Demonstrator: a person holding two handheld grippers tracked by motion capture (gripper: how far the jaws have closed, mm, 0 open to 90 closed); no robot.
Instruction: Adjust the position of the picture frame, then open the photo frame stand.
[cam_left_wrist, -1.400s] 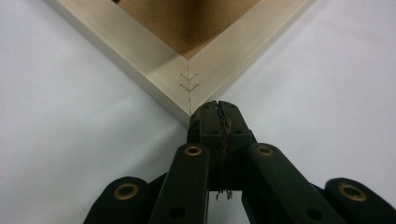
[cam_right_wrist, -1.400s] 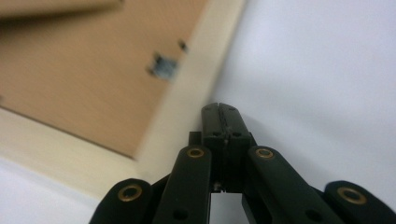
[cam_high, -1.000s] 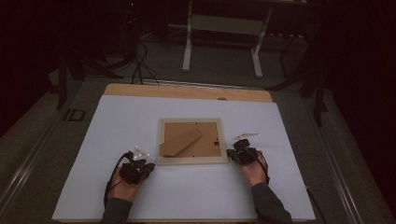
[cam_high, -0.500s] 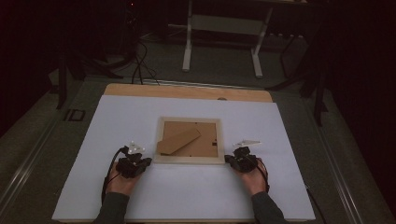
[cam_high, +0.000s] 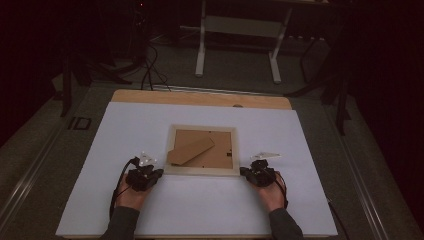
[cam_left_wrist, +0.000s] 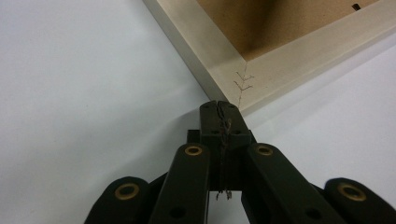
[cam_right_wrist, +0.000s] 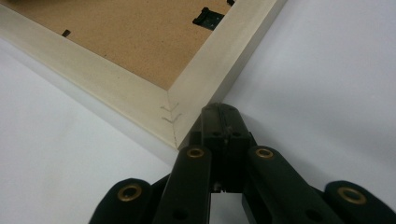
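Picture frame (cam_high: 202, 171) face-down on white table (cam_high: 200, 210); left gripper (cam_high: 150, 176) and right gripper (cam_high: 251, 173), jaws closed empty, at near corners.

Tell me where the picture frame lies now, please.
In the high view the picture frame lies face down at the middle of the white table, its near corners beside the shut left claw and right claw.

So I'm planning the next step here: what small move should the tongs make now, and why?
Probably open both tongs a little. The left tongs and right tongs are shut, tips at the near corners of the face-down picture frame, holding nothing; shut, they cannot grip its rim.
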